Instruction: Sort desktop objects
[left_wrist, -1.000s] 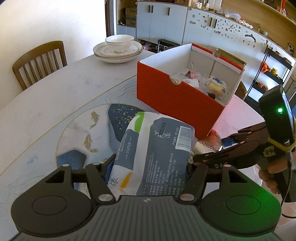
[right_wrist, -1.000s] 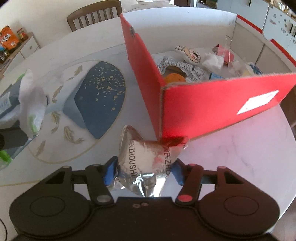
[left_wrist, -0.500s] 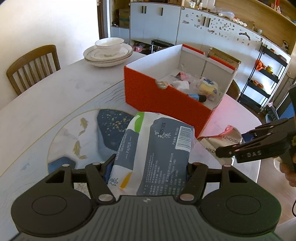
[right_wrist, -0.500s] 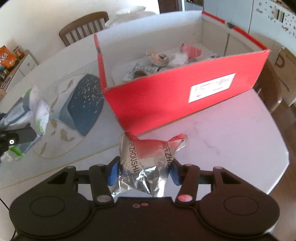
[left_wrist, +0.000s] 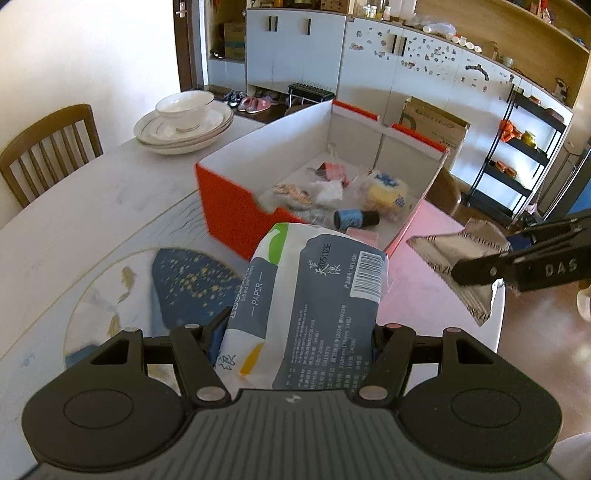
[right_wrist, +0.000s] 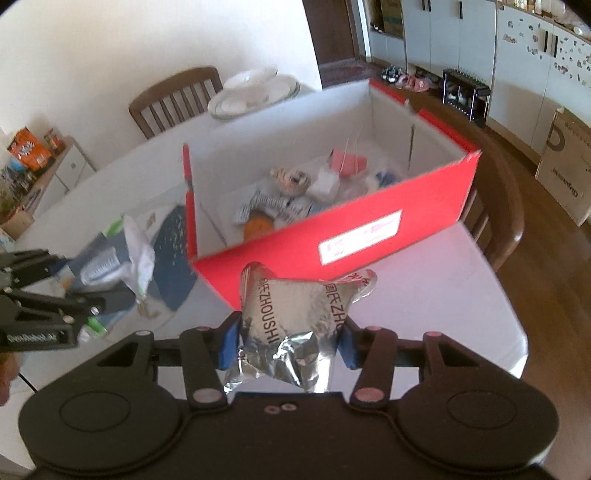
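A pale table (left_wrist: 92, 206) in a cupboard-lined room bears a red box (right_wrist: 332, 236). Just before the box, the left gripper (left_wrist: 295, 332) clamps a tissue pack (left_wrist: 310, 295); beside it, the right gripper (right_wrist: 286, 336) pinches a foil packet (right_wrist: 291, 325), seemingly above the tabletop.

1. Left gripper (left_wrist: 295, 332) tilts downward, its jaws clamped on a tissue pack (left_wrist: 310, 302).
2. Right gripper (right_wrist: 286, 338) tilts downward, jaws having just tightened, gripping a foil snack packet (right_wrist: 291, 325).
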